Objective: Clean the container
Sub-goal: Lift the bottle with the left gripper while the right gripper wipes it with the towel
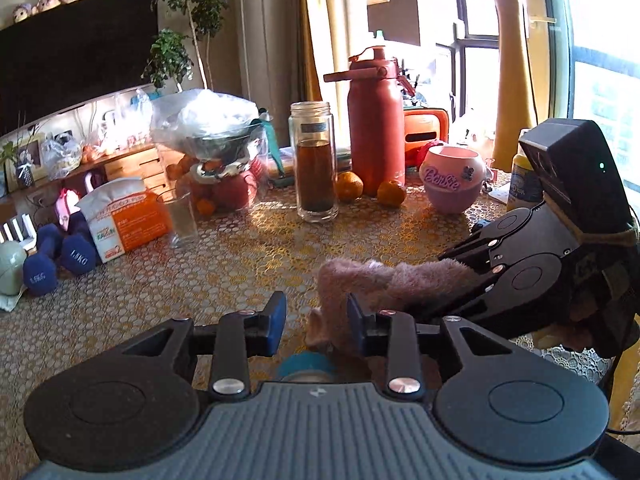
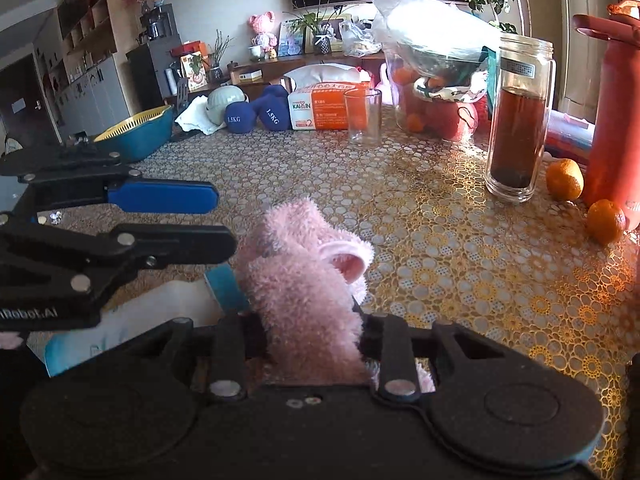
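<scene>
Both tongs at container, over desk (image 2: pixel 440 240)

Right tongs (image 2: pixel 312 344) clench pink cloth (image 2: pixel 304 280). Left tongs (image 1: pixel 316 320) grasp white, teal-banded container (image 2: pixel 168 304) lying beside cloth.

Left hand-held gripper (image 1: pixel 316 322) points forward and tilts down toward the bench, blue pads (image 1: pixel 276 320) pulled in close with just a narrow gap between them. Right hand-held gripper (image 2: pixel 312 332) comes in from the right, angled down steeper, jaws clamped on a pink cloth (image 2: pixel 304 264). Their tips sit just beside each other.
</scene>
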